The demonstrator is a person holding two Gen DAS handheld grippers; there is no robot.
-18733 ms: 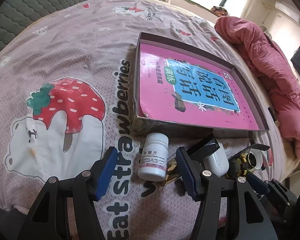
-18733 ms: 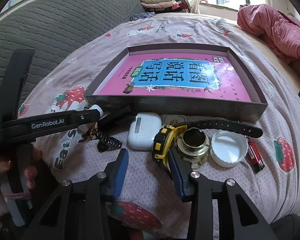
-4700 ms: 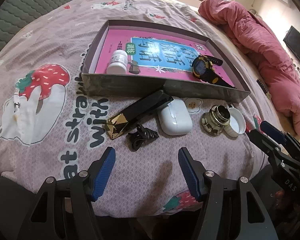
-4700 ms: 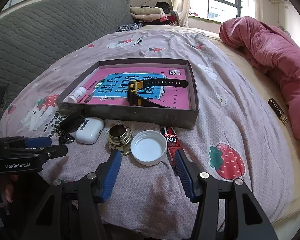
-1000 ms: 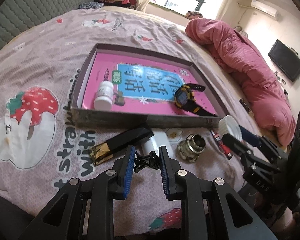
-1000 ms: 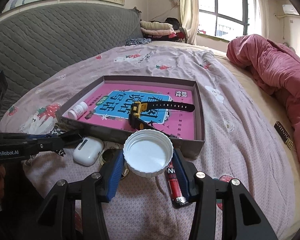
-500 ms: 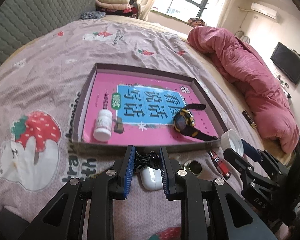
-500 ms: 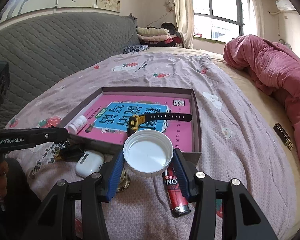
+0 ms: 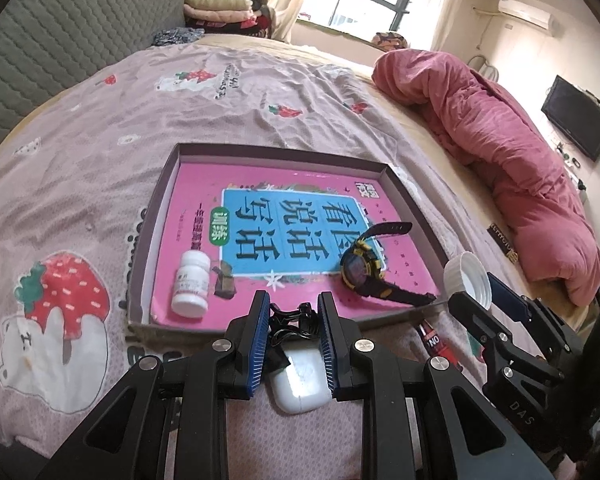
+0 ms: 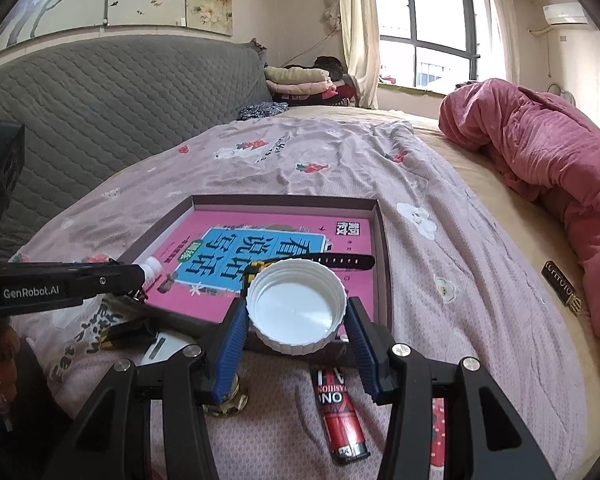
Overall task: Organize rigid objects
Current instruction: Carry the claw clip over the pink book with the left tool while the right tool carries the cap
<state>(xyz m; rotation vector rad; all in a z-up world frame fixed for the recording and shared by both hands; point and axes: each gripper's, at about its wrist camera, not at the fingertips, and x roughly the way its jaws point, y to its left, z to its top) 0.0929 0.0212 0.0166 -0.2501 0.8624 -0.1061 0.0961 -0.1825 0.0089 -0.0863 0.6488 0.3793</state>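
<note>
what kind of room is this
Most likely a bedroom: a wide bed with a strawberry-print sheet, a rumpled pink duvet, a padded grey headboard, and folded clothes by the window.

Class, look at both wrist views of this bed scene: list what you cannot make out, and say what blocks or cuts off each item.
- Black clip, left wrist view: mostly hidden between the left gripper fingers.
- Earbud case, left view: sides covered by the fingers.
- Brass jar, right wrist view: only its base shows under the right gripper.
- Watch, right view: its face is hidden behind the white lid.
- Pill bottle label: too small to read.
</note>
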